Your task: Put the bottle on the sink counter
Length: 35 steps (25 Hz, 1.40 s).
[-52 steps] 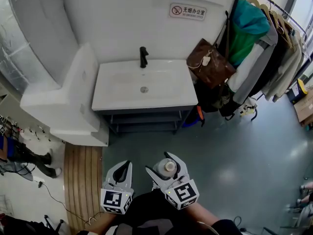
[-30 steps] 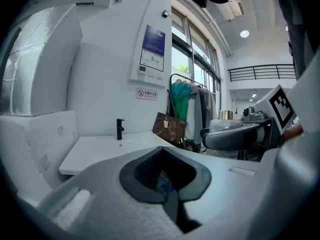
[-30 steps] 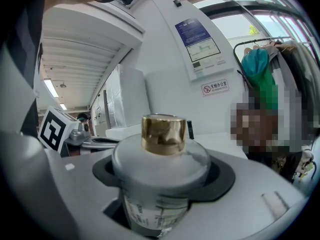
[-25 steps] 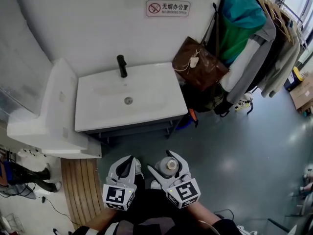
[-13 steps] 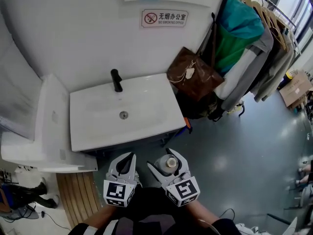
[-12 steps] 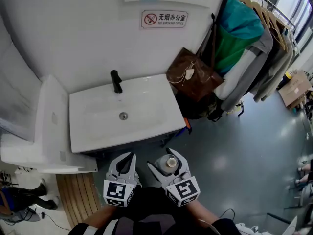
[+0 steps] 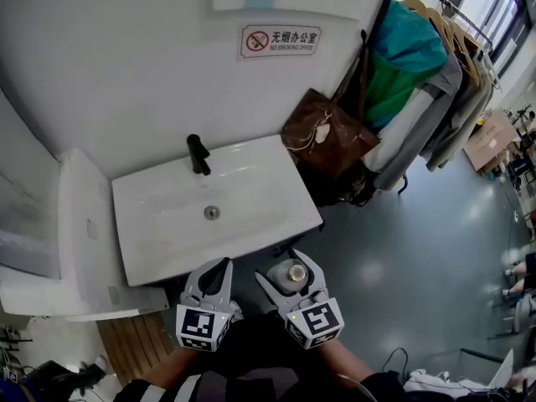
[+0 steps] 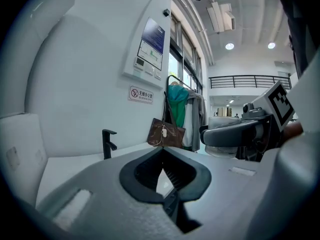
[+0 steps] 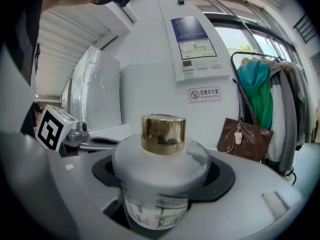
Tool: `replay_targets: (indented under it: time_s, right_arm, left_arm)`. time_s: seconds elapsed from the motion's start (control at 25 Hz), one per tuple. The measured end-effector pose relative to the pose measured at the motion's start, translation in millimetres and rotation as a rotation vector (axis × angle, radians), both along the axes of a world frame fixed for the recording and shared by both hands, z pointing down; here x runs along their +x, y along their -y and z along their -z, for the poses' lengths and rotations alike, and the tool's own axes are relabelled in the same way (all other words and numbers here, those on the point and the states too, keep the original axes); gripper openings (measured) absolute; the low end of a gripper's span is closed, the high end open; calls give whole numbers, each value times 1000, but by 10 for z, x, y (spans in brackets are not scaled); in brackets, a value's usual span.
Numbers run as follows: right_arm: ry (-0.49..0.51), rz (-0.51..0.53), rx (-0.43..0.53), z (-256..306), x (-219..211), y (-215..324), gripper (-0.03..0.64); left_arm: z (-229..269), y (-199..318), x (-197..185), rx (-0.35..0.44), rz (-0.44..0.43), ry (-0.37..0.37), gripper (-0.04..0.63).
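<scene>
1. The right gripper point(image 7: 283, 270) is clamped round a bottle point(image 9: 159, 169), jaws closed on its body below the shoulder; the bottle stands upright between them, over the floor at 5 o'clock from the sink and not yet above it; the left gripper point(image 7: 222, 266), just beside at 9 o'clock, has its jaws pressed together on nothing.
2. The sink counter point(image 7: 276, 182) is a white slab with a shallow basin, at 11 o'clock from the grippers; the flat rim at its 3 o'clock end looks like the nearest bare landing spot.
3. Coats point(image 7: 419, 82) hang on a rail at 2 o'clock; a brown bag point(image 7: 322, 136) hangs beside the counter's 3 o'clock end, close enough to snag a wide swing.
4. A black tap point(image 7: 197, 153) stands at the basin's 12 o'clock edge.
5. Handling, as a judgement: the bottle looks stiff, smooth and possibly glass, so fairly heavy for its size, slippery and liable to crack if dropped; the wide body is the safest place to hold it, never the neck; set it down base-flat before letting go.
6. Looks: squat, round, frosted white; a printed label sits low on the body.
7. A short gold cap point(image 9: 162, 133) tops it.
</scene>
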State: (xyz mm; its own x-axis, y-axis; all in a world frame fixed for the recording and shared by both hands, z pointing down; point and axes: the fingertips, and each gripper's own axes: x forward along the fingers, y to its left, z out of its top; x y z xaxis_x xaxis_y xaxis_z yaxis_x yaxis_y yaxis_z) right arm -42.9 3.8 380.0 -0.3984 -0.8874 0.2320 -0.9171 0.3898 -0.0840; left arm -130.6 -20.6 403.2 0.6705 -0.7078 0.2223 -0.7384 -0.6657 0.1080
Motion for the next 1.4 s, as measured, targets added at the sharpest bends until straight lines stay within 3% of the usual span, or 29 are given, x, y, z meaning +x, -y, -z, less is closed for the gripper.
replay_targets:
  time_s: [0.24, 0.68, 1.4]
  right_arm:
    - [-37, 15, -10, -82, -175, 121, 347]
    - [-49, 92, 0, -84, -353, 501, 347]
    - [-39, 127, -54, -440, 278, 1743, 347]
  left_arm:
    - [-16, 137, -148, -3, -8, -15, 0]
    - [20, 427, -302, 15, 74, -24, 0]
    - [-317, 1599, 260, -70, 138, 49, 0]
